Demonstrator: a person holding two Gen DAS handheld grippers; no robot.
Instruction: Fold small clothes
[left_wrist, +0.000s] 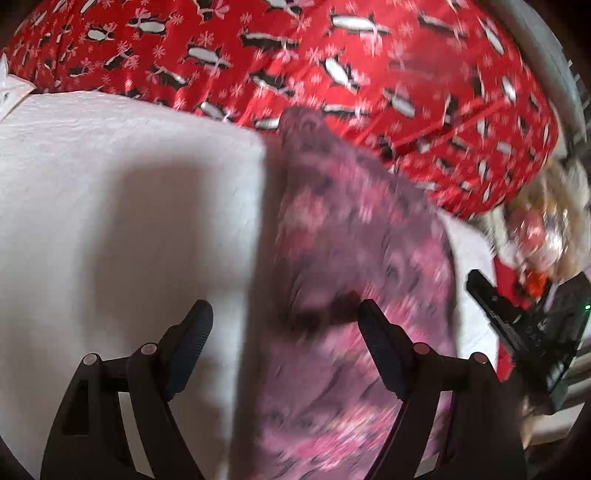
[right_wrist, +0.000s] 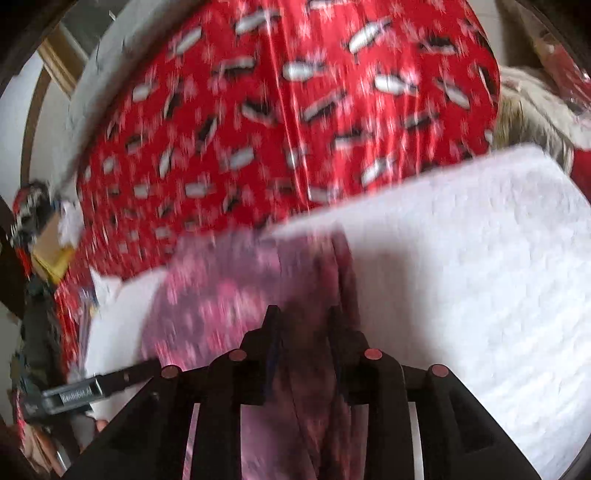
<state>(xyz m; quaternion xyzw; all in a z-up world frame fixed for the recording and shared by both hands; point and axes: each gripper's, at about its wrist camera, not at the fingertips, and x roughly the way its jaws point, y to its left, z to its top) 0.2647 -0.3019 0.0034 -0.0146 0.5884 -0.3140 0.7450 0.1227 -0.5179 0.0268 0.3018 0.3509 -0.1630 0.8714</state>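
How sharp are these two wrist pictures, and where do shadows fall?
Left wrist view: the pink patterned cloth is smeared by motion, the left gripper stays crisp, and a broad soft shadow lies on the white cover. Right wrist view: blur is heavier, streaking the red penguin blanket.

garment (left_wrist: 351, 258): soft matt cloth | white cover (left_wrist: 110, 203): rough textured cloth | red fabric (left_wrist: 295, 55): glossy, satiny

Daylight was bright and even. Both views smeared with motion blur, worst across the red blanket (left_wrist: 332, 74). A soft shadow darkened the white cover (left_wrist: 110, 221) below it; fisheye edges curved and blackened.
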